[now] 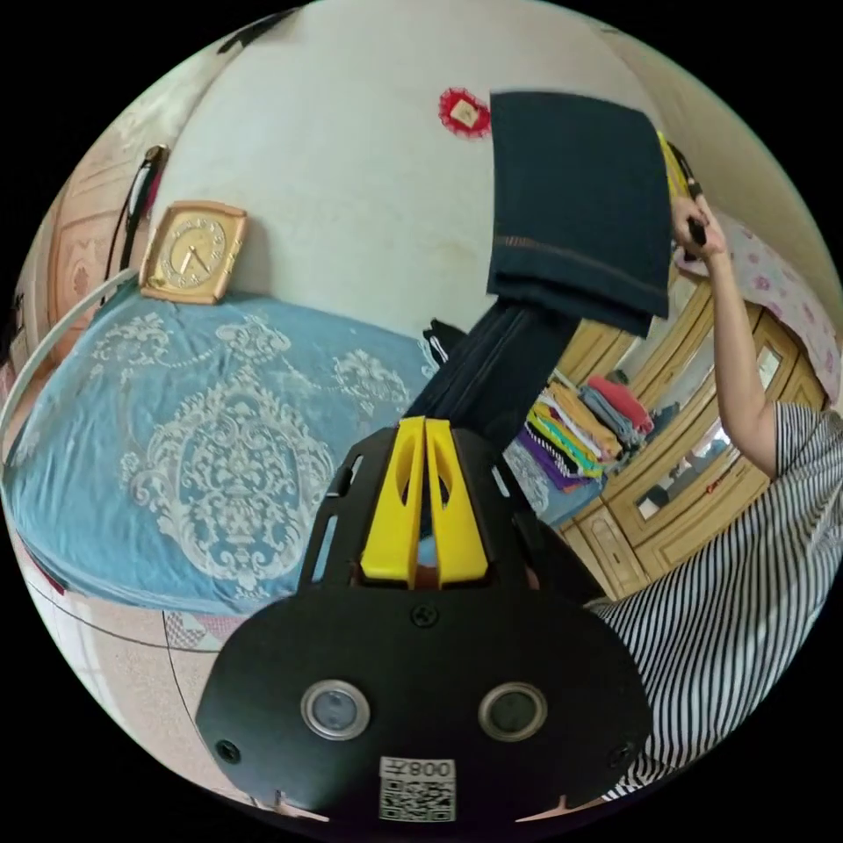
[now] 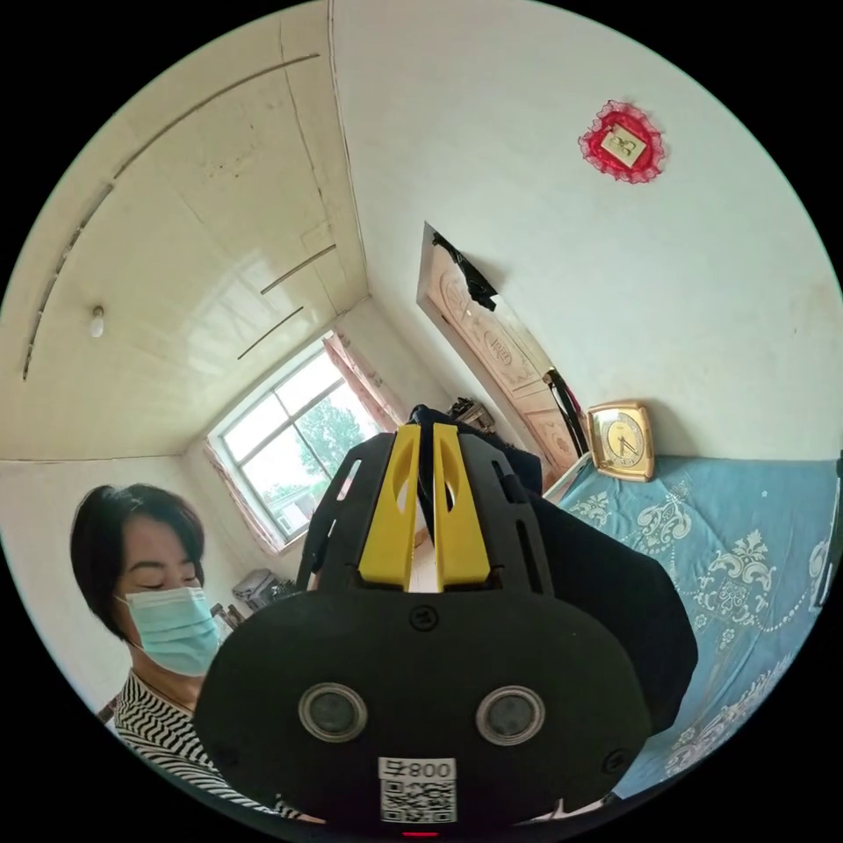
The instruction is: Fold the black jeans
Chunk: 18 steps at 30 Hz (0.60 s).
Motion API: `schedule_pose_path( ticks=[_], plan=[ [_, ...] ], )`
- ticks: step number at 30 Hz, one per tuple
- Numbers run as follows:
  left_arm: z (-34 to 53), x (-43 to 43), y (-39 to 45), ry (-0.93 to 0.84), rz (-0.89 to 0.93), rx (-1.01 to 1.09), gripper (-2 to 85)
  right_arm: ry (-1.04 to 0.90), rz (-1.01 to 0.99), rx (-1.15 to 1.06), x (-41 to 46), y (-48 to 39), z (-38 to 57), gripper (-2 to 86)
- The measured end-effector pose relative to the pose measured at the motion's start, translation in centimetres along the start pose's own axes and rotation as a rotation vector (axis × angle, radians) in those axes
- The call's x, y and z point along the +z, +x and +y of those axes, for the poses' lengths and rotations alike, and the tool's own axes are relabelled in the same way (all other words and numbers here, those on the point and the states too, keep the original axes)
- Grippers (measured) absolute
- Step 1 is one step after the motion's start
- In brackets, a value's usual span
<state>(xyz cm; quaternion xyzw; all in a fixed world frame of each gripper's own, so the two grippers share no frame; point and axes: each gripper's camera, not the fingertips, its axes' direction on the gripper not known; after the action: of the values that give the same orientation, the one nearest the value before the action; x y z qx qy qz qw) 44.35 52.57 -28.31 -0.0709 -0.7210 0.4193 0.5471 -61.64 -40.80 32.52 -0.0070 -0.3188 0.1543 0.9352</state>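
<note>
Blue patterned bed [image 1: 132, 457] seen below; gold clock [image 1: 189, 252] propped against white wall, stack of folded clothes [image 1: 580, 421] by wooden cabinet beyond. Left gripper [image 1: 425, 430] pressed together, pinching black jeans [image 1: 575, 211], held aloft, folded. Right gripper [image 2: 420, 439] likewise clamped on dark cloth.

A gold clock [image 1: 191, 252] is propped against the wall at upper left, on a blue patterned bedspread [image 1: 176, 457]. Folded colourful clothes [image 1: 584, 421] are stacked right of centre, before wooden cabinets [image 1: 676, 474].
</note>
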Motion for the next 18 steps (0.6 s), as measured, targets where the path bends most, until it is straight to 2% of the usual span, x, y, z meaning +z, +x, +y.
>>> schedule_pose_path(
  ticks=[4, 5, 7, 10, 15, 18],
  plan=[
    [-3.0, -5.1, -1.7, 0.104, -0.002, 0.054, 2.6, 0.012, -0.06, -0.015, 3.1, -1.1, -2.2, 1.7],
    [-3.1, -5.3, -1.6, 0.106, -0.002, 0.071, 3.2, 0.015, -0.081, -0.027, 4.1, -1.6, -2.8, 1.7],
    [-3.3, -4.7, -1.4, 0.085, 0.022, 0.109, 11.4, 0.006, -0.099, -0.048, 5.7, -2.3, -3.7, 1.7],
    [-4.1, -2.3, -1.9, 0.017, 0.05, 0.115, 14.9, -0.017, -0.117, -0.065, 8.6, -3.1, -4.7, 1.6],
    [-6.0, 1.4, -3.8, -0.06, -0.023, 0.126, 15.2, -0.063, -0.113, -0.073, 12.8, -3.2, -5.2, 1.6],
    [-7.1, 3.1, -5.9, -0.103, -0.028, 0.092, 11.3, -0.092, -0.107, -0.067, 15.1, -2.3, -5.3, 1.7]
  ],
)
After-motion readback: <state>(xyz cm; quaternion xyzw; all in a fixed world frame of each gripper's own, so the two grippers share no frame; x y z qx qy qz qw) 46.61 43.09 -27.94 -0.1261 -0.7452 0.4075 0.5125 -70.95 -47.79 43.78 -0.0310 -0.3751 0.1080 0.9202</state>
